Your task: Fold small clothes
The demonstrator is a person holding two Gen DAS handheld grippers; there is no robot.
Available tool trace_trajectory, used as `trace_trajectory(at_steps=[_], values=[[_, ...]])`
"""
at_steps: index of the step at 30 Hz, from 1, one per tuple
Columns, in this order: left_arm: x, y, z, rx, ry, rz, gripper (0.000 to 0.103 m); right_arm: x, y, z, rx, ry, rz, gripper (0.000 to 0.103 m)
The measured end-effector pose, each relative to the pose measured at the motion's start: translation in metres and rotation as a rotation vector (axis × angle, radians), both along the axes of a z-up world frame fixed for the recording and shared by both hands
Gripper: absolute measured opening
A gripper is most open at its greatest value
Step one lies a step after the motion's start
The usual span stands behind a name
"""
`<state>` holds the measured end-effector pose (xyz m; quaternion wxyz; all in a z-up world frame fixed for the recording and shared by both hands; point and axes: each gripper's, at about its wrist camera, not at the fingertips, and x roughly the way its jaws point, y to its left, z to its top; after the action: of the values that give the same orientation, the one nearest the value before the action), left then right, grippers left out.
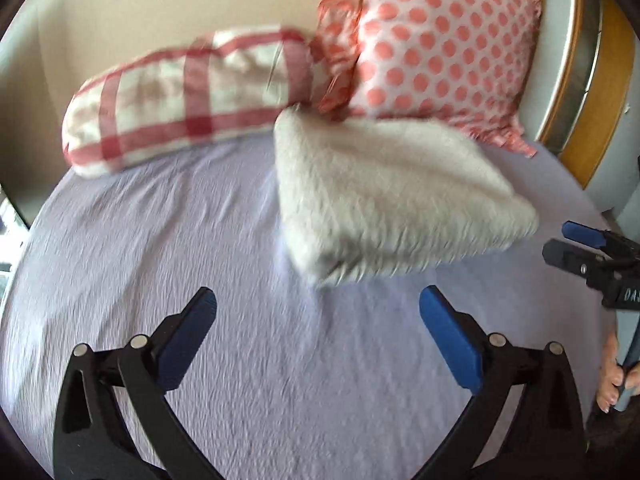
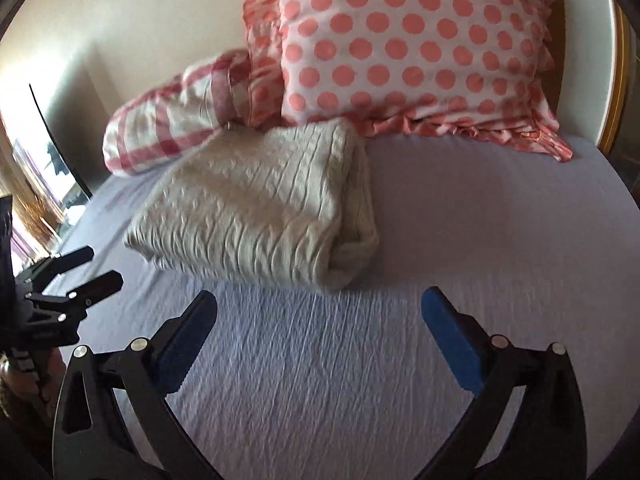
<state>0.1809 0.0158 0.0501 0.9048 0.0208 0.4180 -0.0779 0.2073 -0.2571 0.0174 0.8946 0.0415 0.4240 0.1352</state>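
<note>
Cream knitted garment lies folded on the lilac bedsheet, so I judge the folding nearly finished.
Both my grippers hang empty with jaws spread wide: left gripper has the bundle at 1 o'clock, right gripper at 11 o'clock. Next I either tidy its edges or fetch another piece; none shows.

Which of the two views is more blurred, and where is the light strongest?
Left wrist view: motion blur smears the cream knit sweater and checked pillow. Right wrist view: sharper, the knit ribs readable; strongest glare at the window on the left edge. Both curve toward the edges.
</note>
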Motion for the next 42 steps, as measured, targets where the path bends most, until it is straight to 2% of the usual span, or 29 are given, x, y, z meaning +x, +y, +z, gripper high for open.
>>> trace_trajectory(at_steps=[5,10,15,19,42], values=[[0.008,0.001,-0.026,0.026,0.071,0.015,0.101,-0.006,0.029,-0.03,-0.127,0.082,0.036,0.102],[0.007,0.002,-0.038,0.028,0.106,0.015,0.101,-0.006,0.034,-0.044,-0.177,0.107,0.012,0.102],[0.007,0.004,-0.04,0.022,0.122,0.031,0.101,-0.006,0.033,-0.044,-0.181,0.099,-0.007,0.102],[0.009,-0.002,-0.041,0.063,0.13,0.026,0.101,-0.006,0.034,-0.045,-0.182,0.097,-0.008,0.102],[0.01,-0.002,-0.04,0.06,0.133,0.027,0.101,-0.006,0.034,-0.044,-0.182,0.098,-0.009,0.102]])
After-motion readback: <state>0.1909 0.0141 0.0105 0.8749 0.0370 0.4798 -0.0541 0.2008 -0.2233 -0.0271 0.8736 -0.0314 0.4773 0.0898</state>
